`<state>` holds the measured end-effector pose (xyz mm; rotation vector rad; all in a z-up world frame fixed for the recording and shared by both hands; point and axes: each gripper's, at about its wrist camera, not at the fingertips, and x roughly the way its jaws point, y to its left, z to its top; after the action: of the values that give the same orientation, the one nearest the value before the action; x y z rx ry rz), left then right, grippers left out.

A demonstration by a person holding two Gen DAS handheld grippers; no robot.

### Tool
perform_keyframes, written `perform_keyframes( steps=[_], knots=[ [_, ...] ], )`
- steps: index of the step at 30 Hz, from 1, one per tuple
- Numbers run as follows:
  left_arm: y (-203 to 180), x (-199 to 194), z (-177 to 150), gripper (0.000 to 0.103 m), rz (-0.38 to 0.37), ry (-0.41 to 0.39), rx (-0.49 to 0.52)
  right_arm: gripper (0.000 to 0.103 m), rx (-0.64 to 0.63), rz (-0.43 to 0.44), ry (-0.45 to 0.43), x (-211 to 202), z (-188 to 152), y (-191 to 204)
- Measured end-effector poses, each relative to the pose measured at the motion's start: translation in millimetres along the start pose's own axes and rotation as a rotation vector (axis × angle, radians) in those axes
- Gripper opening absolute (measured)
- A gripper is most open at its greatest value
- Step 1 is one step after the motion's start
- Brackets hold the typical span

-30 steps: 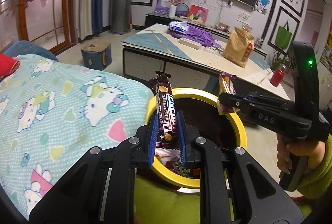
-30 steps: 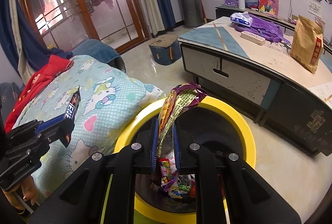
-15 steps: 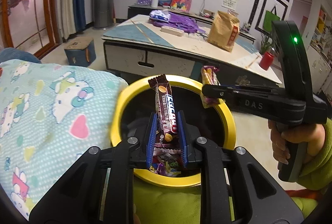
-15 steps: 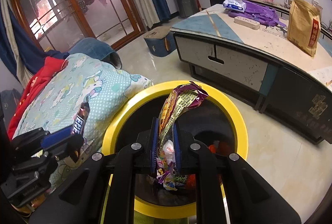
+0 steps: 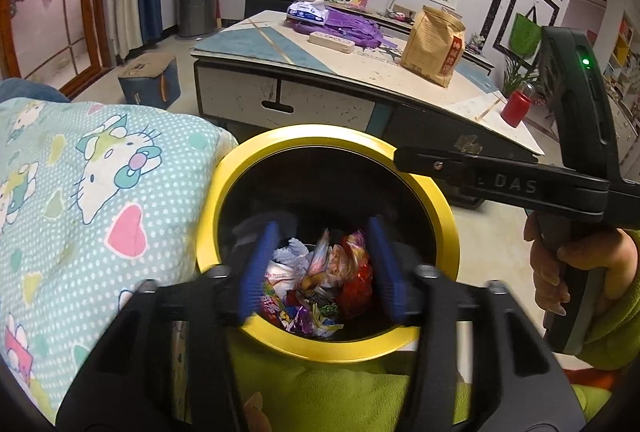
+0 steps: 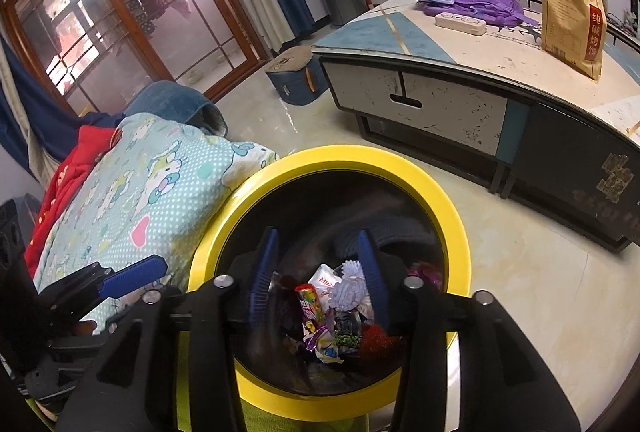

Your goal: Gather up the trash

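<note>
- The left gripper (image 5: pixel 320 268) is being held over the mouth of the yellow-rimmed bin (image 5: pixel 224 207); its jaws have just been opening and are now standing spread, with nothing between the blue pads.
- The right gripper (image 6: pixel 318 278) is being held over the same bin (image 6: pixel 452 216), its jaws likewise having just been opening; they are spread apart and nothing is being pinched.
- The trash is being kept inside the bin: a heap of wrappers (image 5: pixel 320 288) is seen lying at the bottom, below both sets of fingers, in both wrist views (image 6: pixel 332 316).
- Which wrappers in the heap are the newest cannot be told.
- The drop is judged to be done for this round, since both tools are empty above the bin.
- No loose litter is being shown on the patterned blanket (image 5: pixel 100 191) or the floor (image 6: pixel 540 292) near the bin.
- Whether more trash is waiting elsewhere cannot be told; the items on the low table (image 5: pixel 360 71) are not clearly rubbish.
</note>
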<state>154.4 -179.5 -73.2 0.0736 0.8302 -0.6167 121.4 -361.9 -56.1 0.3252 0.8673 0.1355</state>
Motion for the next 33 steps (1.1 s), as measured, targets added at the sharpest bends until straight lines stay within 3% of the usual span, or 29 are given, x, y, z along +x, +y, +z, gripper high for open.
perform_keyframes(
  steps=[1,3,7,10,17,27,33],
  knots=[
    [2,-2,0,0.061,0.004,-0.004,-0.011,0.053,0.003,0.002,-0.004,-1,0,1],
    [7,-4,0,0.065,0.006,-0.008,-0.031,0.059,0.002,0.005,-0.015,-4,2,2],
    [19,-13,1,0.084,0.038,-0.025,-0.075,0.074,-0.007,-0.005,-0.050,-13,3,8],
    [29,-21,1,0.092,0.058,-0.038,-0.111,0.081,-0.032,-0.010,-0.075,-18,3,16],
    [54,-49,0,0.092,0.160,-0.084,-0.185,0.096,-0.125,0.025,-0.174,-36,-1,52],
    [82,-110,-19,0.092,0.346,-0.227,-0.262,0.097,-0.260,0.073,-0.252,-45,-23,110],
    [86,-138,-34,0.092,0.408,-0.279,-0.253,0.097,-0.336,0.111,-0.348,-58,-38,139]
  ],
)
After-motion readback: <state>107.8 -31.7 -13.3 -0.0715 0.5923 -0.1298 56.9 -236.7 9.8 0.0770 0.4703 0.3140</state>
